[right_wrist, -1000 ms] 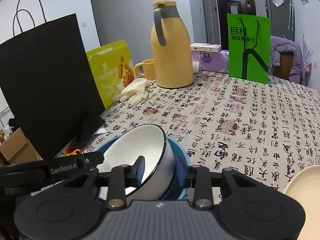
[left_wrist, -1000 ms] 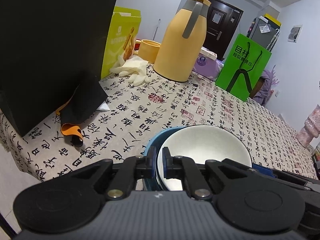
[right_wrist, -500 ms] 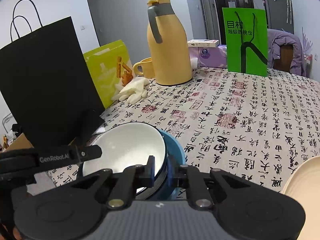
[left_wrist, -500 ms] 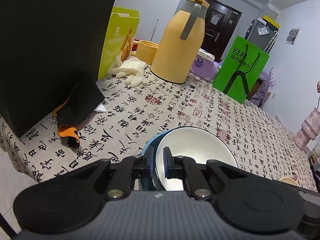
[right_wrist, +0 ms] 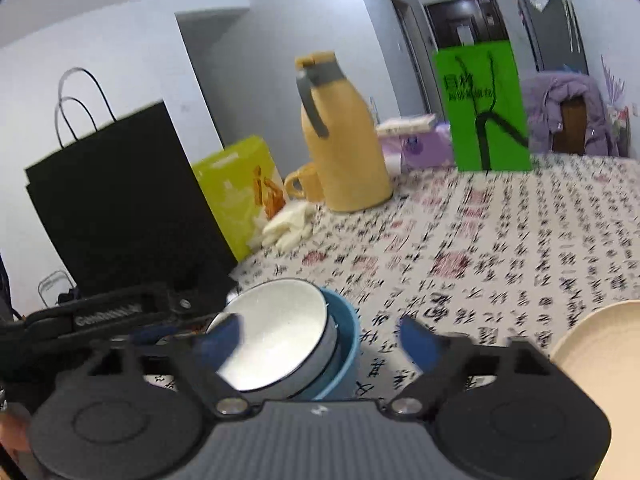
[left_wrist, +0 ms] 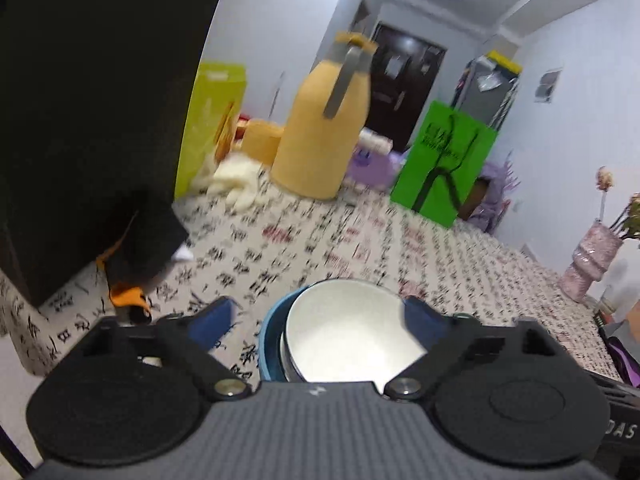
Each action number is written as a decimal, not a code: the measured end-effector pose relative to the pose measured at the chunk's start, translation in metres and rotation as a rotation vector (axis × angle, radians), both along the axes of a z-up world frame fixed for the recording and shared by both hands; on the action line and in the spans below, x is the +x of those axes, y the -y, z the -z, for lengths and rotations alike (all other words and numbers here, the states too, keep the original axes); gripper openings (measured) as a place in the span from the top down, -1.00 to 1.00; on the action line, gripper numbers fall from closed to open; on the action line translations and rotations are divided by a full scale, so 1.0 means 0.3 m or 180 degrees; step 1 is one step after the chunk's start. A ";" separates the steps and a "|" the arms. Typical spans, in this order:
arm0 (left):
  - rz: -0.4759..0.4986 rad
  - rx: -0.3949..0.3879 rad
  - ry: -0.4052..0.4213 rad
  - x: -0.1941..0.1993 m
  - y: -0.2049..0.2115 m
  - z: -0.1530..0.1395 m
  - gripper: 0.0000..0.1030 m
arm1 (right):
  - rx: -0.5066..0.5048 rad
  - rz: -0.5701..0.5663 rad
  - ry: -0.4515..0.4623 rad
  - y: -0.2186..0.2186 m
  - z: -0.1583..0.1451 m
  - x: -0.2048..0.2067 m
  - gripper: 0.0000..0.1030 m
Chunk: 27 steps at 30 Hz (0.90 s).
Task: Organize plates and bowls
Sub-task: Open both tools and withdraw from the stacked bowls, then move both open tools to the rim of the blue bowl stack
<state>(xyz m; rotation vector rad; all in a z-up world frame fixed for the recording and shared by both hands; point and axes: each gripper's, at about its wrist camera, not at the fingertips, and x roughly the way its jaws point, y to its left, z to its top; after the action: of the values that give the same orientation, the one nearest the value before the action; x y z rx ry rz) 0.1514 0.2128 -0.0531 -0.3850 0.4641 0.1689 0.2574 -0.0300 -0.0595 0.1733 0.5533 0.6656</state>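
White bowl (left_wrist: 352, 340) nested in a blue bowl (right_wrist: 344, 356) on a calligraphy-print cloth (right_wrist: 500, 248) — mustard jug (right_wrist: 344, 152), green bag (right_wrist: 484, 108), black bag (right_wrist: 116, 200), cream plate (right_wrist: 600, 360) around.

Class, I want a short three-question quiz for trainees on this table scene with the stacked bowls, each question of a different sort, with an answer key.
1. True or false: the white bowl sits inside the blue bowl.
2. Multiple choice: the left claw is A) shut on the white bowl's rim, B) open, pads clear of the bowls, C) out of view.
3. Short answer: what stands on the tablecloth directly right of the yellow jug in the right wrist view?

Key:
1. True.
2. B. Both claws have just been opening; the right claw also stands open, with the bowls between its fingers.
3. The green bag.
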 end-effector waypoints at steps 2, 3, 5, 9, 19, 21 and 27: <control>-0.0019 0.0037 0.0187 -0.042 0.006 -0.008 -1.00 | -0.0003 0.0064 0.0094 0.033 0.004 -0.028 -1.00; -0.0038 0.0072 0.0266 -0.062 0.011 -0.010 -1.00 | -0.0005 0.0099 0.0150 0.051 0.010 -0.048 -1.00; -0.0089 0.0140 0.0372 -0.097 0.018 -0.013 -1.00 | -0.0044 0.0170 0.0222 0.076 0.025 -0.081 -1.00; -0.0148 0.0300 0.0449 -0.155 0.041 0.001 -1.00 | -0.0112 0.0270 0.0305 0.124 0.057 -0.144 -1.00; -0.0195 0.0444 0.0386 -0.233 0.082 0.038 -1.00 | -0.0244 0.0297 0.0360 0.181 0.072 -0.221 -1.00; -0.0200 0.0432 0.0369 -0.233 0.081 0.038 -1.00 | -0.0274 0.0311 0.0326 0.181 0.071 -0.223 -1.00; -0.0182 0.0429 0.0314 -0.229 0.082 0.043 -1.00 | -0.0305 0.0281 0.0145 0.187 0.083 -0.214 -1.00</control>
<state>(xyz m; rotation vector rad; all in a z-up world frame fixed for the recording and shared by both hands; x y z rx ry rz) 0.0828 0.1882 -0.0659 -0.2732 0.3426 0.2344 0.1933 -0.0862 -0.0844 0.0921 0.5297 0.5547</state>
